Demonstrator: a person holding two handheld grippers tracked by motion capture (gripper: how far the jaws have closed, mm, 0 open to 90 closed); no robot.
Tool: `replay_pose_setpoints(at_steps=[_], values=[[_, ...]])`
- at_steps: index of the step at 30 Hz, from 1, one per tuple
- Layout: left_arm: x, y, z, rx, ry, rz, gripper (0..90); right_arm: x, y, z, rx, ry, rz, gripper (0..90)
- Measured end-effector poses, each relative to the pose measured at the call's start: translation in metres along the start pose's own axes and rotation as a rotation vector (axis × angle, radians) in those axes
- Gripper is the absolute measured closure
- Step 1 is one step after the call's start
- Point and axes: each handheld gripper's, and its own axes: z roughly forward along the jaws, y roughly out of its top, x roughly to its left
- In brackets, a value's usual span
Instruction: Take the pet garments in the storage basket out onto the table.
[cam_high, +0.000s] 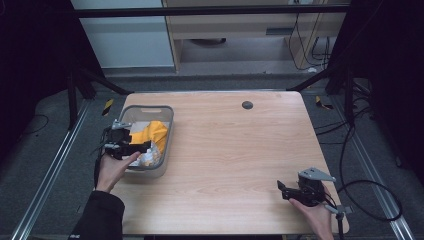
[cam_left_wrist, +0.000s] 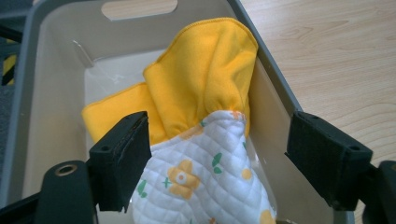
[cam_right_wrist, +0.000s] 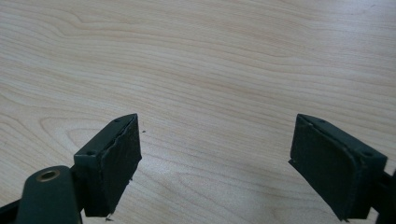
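Observation:
A grey plastic bin (cam_high: 168, 131) stands at the table's left edge. Inside it lie a yellow cloth (cam_high: 152, 131) and a white quilted cloth (cam_high: 150, 156) printed with yellow flowers. In the left gripper view the yellow cloth (cam_left_wrist: 201, 79) drapes against the bin's wall (cam_left_wrist: 275, 88), and the quilted cloth (cam_left_wrist: 201, 182) lies in front of it. My left gripper (cam_left_wrist: 217, 163) is open, hovering over the quilted cloth with its jaws wide to either side. My left gripper (cam_high: 131, 146) sits over the bin's near end. My right gripper (cam_right_wrist: 215, 163) is open above bare wood, at the table's front right (cam_high: 295, 191).
The wooden table (cam_high: 235, 150) has a small dark round cap (cam_high: 247, 105) near its far edge. Metal rails run along the floor on both sides, and cables (cam_high: 370, 195) trail by the right side. Black frame legs stand at the far corners.

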Motion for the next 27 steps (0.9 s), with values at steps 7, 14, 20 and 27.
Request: replay_pose_setpoints(at_steps=[7, 14, 20, 27], values=[[-0.003, 0.002, 0.009, 0.041, -0.005, 0.011, 24.8, 0.001, 0.000, -0.001, 0.005, 0.008, 0.001, 16.1], [-0.004, 0.003, 0.015, 0.072, 0.005, 0.019, 26.6, 0.001, 0.000, 0.000, 0.008, 0.011, -0.001, 16.1], [-0.005, 0.002, 0.020, 0.095, 0.000, 0.023, 31.5, 0.001, 0.000, 0.001, 0.016, 0.016, -0.003, 16.1], [-0.009, 0.002, 0.028, 0.130, 0.004, 0.047, 35.5, 0.001, 0.000, 0.002, 0.019, 0.016, -0.010, 16.1]])
